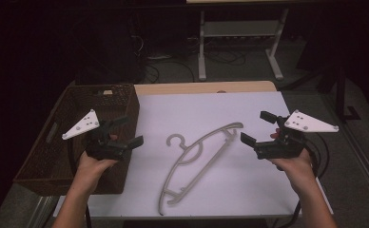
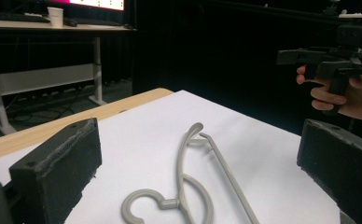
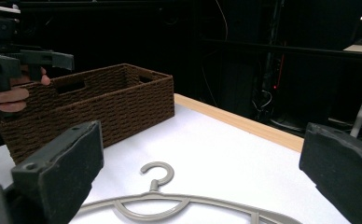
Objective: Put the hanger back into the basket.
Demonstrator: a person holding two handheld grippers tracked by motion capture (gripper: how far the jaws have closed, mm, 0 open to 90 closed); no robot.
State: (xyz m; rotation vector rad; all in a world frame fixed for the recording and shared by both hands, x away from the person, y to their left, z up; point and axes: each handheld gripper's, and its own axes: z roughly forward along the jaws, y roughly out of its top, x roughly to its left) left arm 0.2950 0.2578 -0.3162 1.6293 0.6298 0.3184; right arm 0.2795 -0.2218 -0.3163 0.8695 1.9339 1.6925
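A pale grey plastic hanger (image 1: 197,159) lies flat on the white tabletop (image 1: 249,180), its hook toward the left. In the left gripper view the hanger (image 2: 188,186) lies on the table just ahead of the jaws, and in the right gripper view its hook (image 3: 156,173) faces me. My left gripper (image 1: 129,131) is held above the table's left side, beside the basket, open and empty. My right gripper (image 1: 257,127) hovers at the right of the hanger, also open and empty. Both point inward at the hanger from opposite sides, without touching it.
A dark brown woven basket (image 1: 125,102) stands along the table's left edge; it appears as a long basket (image 3: 100,100) in the right gripper view. Beyond the wooden far edge (image 1: 197,88) are a desk frame (image 1: 239,28) and floor cables.
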